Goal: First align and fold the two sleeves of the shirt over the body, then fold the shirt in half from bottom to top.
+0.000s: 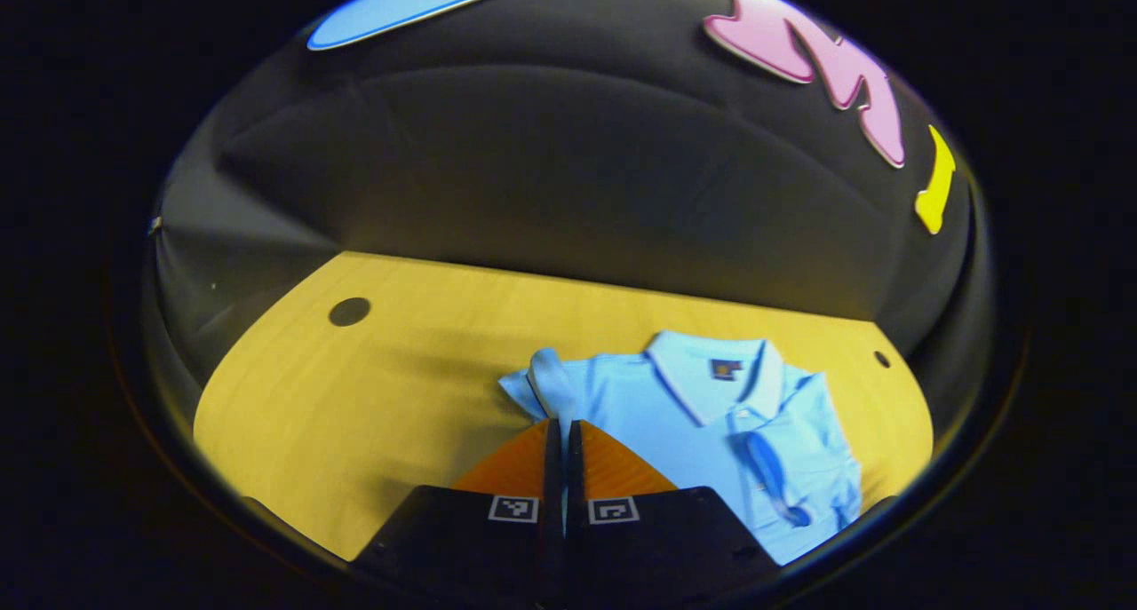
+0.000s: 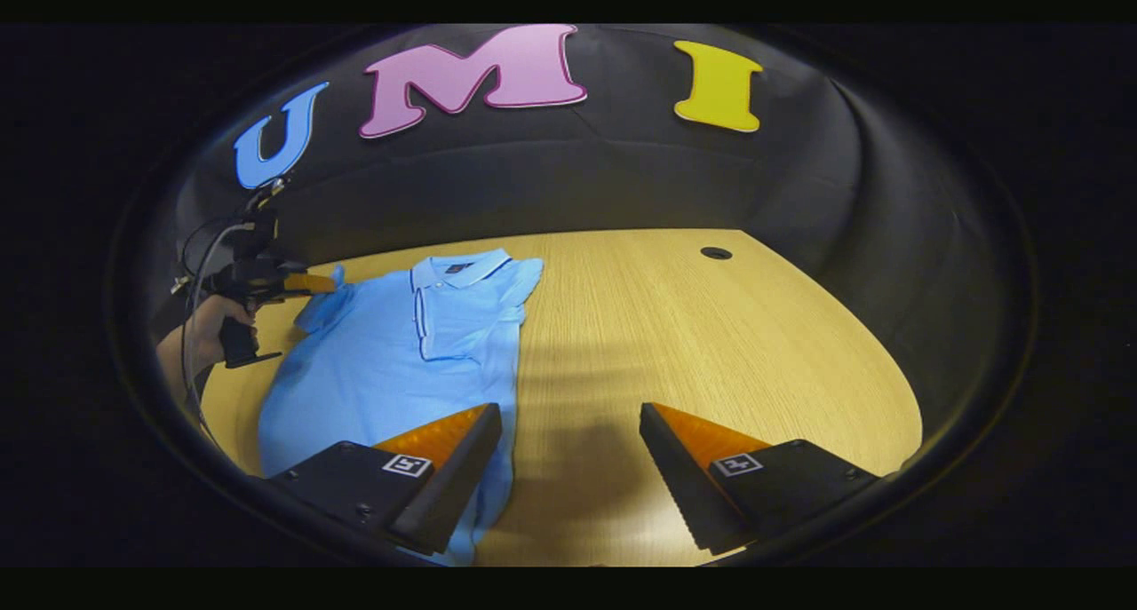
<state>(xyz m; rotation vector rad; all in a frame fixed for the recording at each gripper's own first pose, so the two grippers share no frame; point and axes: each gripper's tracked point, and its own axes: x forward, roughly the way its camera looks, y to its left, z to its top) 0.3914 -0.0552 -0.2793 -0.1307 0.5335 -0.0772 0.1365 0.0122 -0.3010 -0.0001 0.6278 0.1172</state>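
Nearest my right gripper, jaws wide, I see bare table. Beyond lies the blue shirt, flat; its collar label is unreadable. My left gripper pinches the shirt's sleeve.

Right tool jaws wide apart over the wooden bench. Light blue shirt lies flat, right sleeve folded in. Far left, a hand holds left tool at the other sleeve.
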